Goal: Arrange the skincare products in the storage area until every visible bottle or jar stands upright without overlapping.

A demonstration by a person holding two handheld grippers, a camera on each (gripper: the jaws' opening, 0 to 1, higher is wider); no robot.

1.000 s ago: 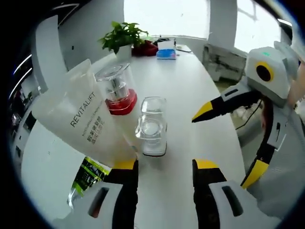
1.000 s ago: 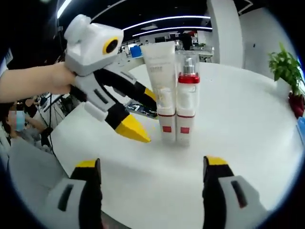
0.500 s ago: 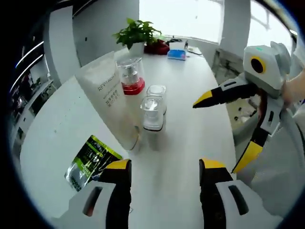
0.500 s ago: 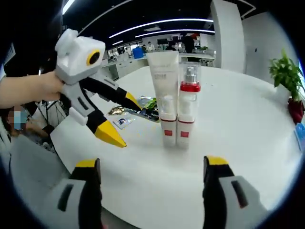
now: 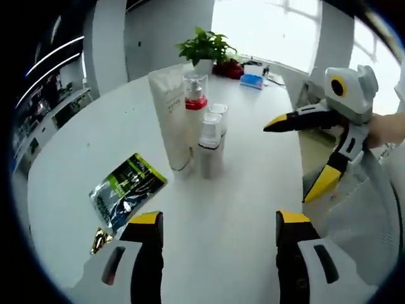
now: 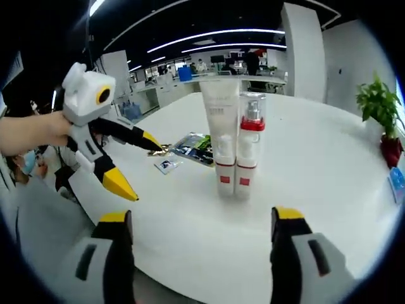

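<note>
Four skincare items stand upright in a tight cluster on the white table (image 5: 76,145): a white tube (image 5: 168,114), a pump bottle with a red collar (image 5: 195,104) and two short clear-capped bottles (image 5: 211,149) (image 5: 217,117). In the right gripper view the tube (image 6: 219,120) and the pump bottle (image 6: 251,126) rise behind the short bottles (image 6: 226,179), which carry red squares. My left gripper (image 5: 219,218) is open and empty, well short of the cluster. My right gripper (image 6: 201,218) is open too, facing it from the other side. Each shows in the other's view: right gripper (image 5: 286,163), left gripper (image 6: 145,172).
A green and black sachet (image 5: 126,190) lies flat on the table left of the cluster, also seen as the sachet (image 6: 196,147) with a small packet (image 6: 168,166) beside it. A potted plant (image 5: 205,47) and a blue box (image 5: 255,80) sit at the far end.
Both grippers have drawn back from the cluster, so the bottles look smaller and farther off. The bottles stay upright in place. Both jaws remain apart.
</note>
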